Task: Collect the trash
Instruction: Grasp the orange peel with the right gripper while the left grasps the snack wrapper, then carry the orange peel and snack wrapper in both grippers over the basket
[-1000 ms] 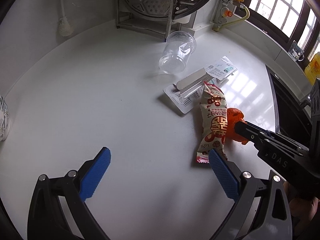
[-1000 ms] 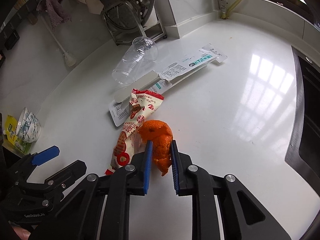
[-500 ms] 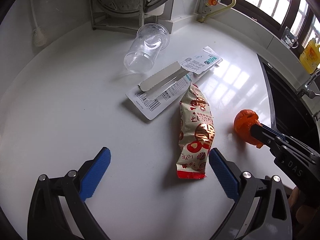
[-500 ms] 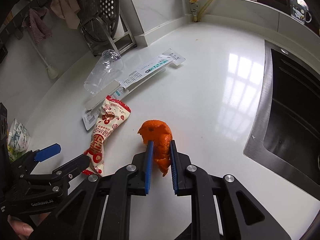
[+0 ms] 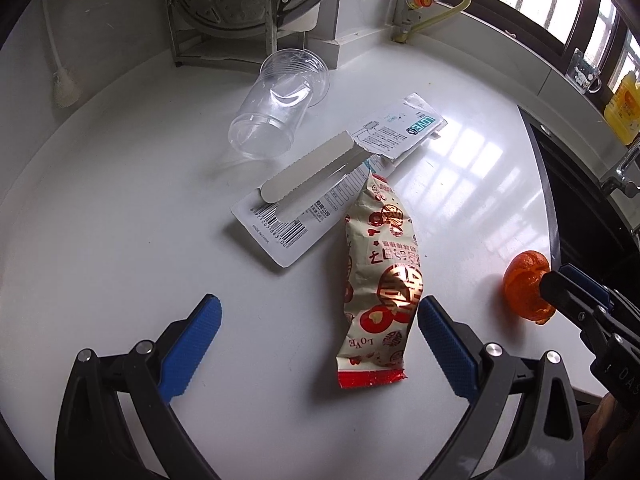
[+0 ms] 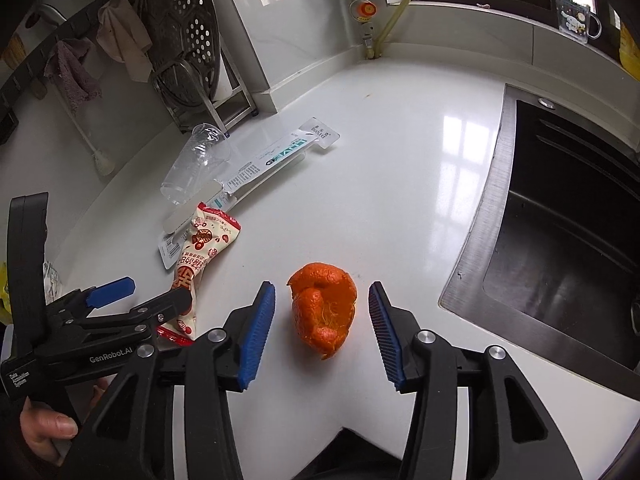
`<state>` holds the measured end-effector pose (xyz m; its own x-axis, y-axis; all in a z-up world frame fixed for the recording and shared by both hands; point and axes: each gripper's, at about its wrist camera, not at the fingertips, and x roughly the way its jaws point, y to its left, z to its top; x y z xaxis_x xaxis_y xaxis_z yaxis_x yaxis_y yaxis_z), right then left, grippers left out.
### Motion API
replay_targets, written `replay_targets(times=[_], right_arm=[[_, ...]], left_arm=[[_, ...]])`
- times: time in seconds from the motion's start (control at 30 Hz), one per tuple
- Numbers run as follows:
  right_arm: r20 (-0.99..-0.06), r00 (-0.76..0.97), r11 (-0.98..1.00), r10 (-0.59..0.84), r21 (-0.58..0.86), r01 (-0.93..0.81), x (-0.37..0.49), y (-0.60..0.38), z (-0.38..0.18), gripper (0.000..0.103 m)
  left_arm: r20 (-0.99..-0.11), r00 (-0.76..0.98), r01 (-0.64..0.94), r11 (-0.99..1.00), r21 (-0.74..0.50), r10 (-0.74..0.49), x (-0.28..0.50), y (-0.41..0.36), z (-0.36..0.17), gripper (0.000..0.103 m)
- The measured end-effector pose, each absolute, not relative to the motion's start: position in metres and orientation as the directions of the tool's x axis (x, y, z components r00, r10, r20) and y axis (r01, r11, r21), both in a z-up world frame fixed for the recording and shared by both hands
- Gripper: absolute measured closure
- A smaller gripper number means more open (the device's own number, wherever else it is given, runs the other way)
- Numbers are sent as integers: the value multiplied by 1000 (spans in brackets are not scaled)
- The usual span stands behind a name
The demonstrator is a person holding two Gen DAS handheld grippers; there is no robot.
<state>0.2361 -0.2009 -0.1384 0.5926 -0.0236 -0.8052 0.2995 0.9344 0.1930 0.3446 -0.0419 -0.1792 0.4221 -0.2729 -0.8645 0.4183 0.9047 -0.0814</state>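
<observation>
The right tongs [image 6: 322, 320] are spread wide over the white counter [image 6: 400, 168], and the orange peel [image 6: 324, 308] lies on the counter between the two blue pads, without touching either of them. The peel is curled, with its pale inner side partly turned up. The dark sink [image 6: 560, 248] is set into the counter to the right of the peel, near it.

The left tongs [image 5: 318, 344] are spread wide too and hold nothing. The red and cream snack wrapper [image 5: 380, 284] lies flat on the counter between the pads, much closer to the right-hand pad; if that pad touches the wrapper edge, the view does not tell. In the left wrist view, the orange peel [image 5: 524, 284] is well apart to the right of the wrapper, at the tip of the right tongs [image 5: 560, 292].

Beyond the wrapper lies a torn white package card [image 5: 340, 184] with a barcode, and the top end of the wrapper rests on it. A clear plastic cup [image 5: 280, 104] lies on its side just behind the card, with its open mouth toward the metal rack [image 5: 224, 20] at the wall. A perforated steamer plate [image 6: 180, 40] leans in that rack.
</observation>
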Motion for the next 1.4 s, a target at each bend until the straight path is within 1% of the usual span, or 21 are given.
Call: replay_targets(times=[0.13, 0.4, 0.6, 0.7, 0.73, 0.77, 0.83, 0.9, 0.93, 0.97, 1.03, 1.07, 1.1, 1.13, 1.4], right_arm=[[-831, 555, 939, -38, 161, 305, 239, -200, -146, 56], [-833, 553, 928, -23, 187, 321, 244, -201, -155, 56], [-838, 546, 939, -19, 172, 296, 249, -192, -159, 57], [-842, 540, 934, -12, 183, 306, 251, -194, -162, 64], [-842, 540, 932, -7, 191, 309, 251, -195, -162, 65], [-841, 541, 930, -3, 197, 311, 251, -196, -162, 66], [-839, 544, 930, -5, 195, 311, 251, -196, -161, 69], [-837, 547, 930, -6, 197, 312, 251, -197, -161, 71], [-836, 549, 927, -3, 203, 314, 250, -198, -160, 74], [-835, 550, 924, 3, 213, 318, 249, -199, -160, 74], [-832, 555, 917, 12, 230, 325, 248, -202, -159, 78], [-831, 555, 915, 12, 233, 329, 247, -202, -159, 79], [-832, 555, 915, 10, 231, 330, 247, -202, -158, 80], [-831, 556, 916, 9, 230, 329, 246, -201, -157, 80], [-824, 566, 918, 21, 240, 316, 238, -192, -150, 81]], left_arm=[[-860, 425, 416, 905, -90, -281, 345, -46, -177, 6], [-867, 427, 432, 900, -54, -257, 353, -60, -185, 6], [-873, 411, 397, 913, -88, -263, 362, -57, -190, 6], [-870, 424, 391, 917, -77, -254, 363, -55, -189, 7], [-871, 425, 392, 918, -68, -246, 363, -56, -189, 9], [-871, 429, 394, 917, -58, -240, 363, -57, -189, 11], [-874, 429, 404, 914, -41, -229, 362, -59, -189, 30], [-877, 432, 408, 913, -17, -209, 360, -60, -190, 38], [-877, 432, 410, 912, -15, -209, 360, -60, -189, 45], [-876, 432, 414, 910, -20, -215, 359, -60, -188, 49], [-877, 423, 422, 906, -33, -229, 358, -59, -186, 64], [-878, 418, 425, 904, -38, -233, 357, -59, -185, 68], [-879, 414, 428, 903, -41, -236, 357, -58, -185, 76], [-880, 411, 430, 902, -43, -238, 356, -58, -184, 77], [-866, 422, 453, 890, -54, -268, 338, -47, -168, 78]])
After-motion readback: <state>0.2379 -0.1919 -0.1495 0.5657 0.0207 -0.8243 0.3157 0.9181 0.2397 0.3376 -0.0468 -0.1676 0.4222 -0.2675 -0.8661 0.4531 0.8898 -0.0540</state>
